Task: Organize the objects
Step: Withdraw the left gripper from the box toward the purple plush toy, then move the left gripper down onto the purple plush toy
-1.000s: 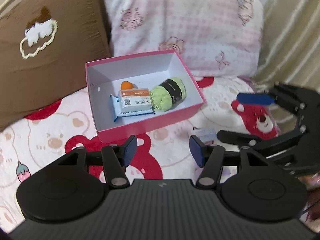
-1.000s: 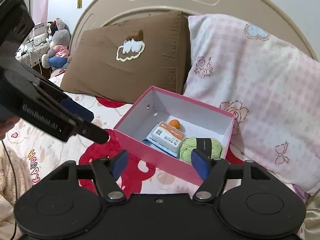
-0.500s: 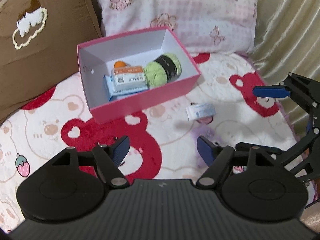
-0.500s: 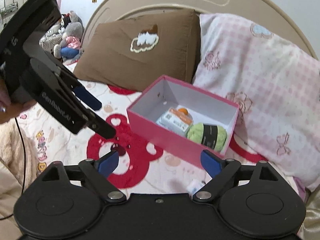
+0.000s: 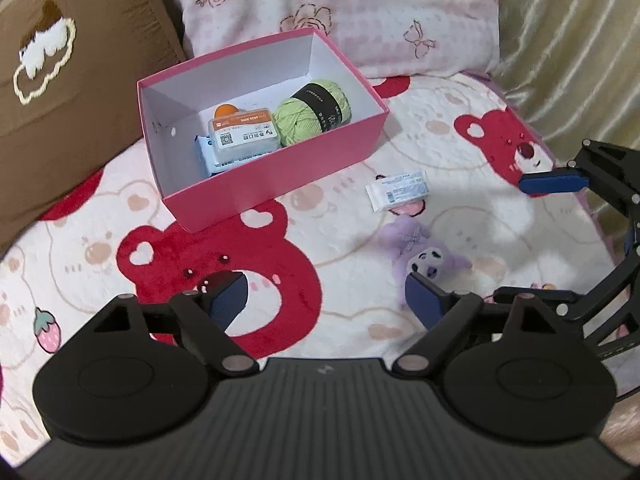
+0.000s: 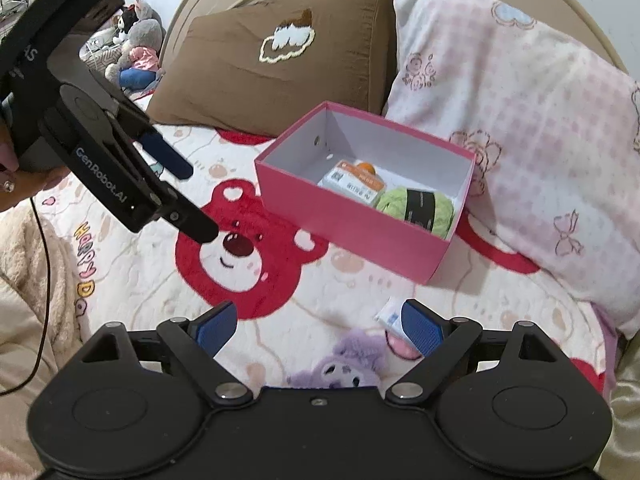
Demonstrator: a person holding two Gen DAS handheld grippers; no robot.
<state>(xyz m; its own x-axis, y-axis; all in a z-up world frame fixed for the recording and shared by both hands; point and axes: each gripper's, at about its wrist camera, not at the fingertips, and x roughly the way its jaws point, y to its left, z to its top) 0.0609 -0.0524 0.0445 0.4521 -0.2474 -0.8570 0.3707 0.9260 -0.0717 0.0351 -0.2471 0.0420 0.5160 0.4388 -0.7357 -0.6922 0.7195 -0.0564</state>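
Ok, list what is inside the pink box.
In the pink box: a green yarn ball with a black band, a white packet with an orange strip lying on a blue-edged pack, and something orange behind them, mostly covered, so unidentifiable.

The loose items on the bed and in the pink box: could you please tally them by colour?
Green: 1, yarn
Orange: 1, ball
White: 2, packet on the blanket, case in the box
Blue: 1, pack under the case
Purple: 1, plush
Total: 6

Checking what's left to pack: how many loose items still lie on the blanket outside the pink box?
2: a white packet beside the box, and a purple plush toy nearer the camera. Others may be hidden.
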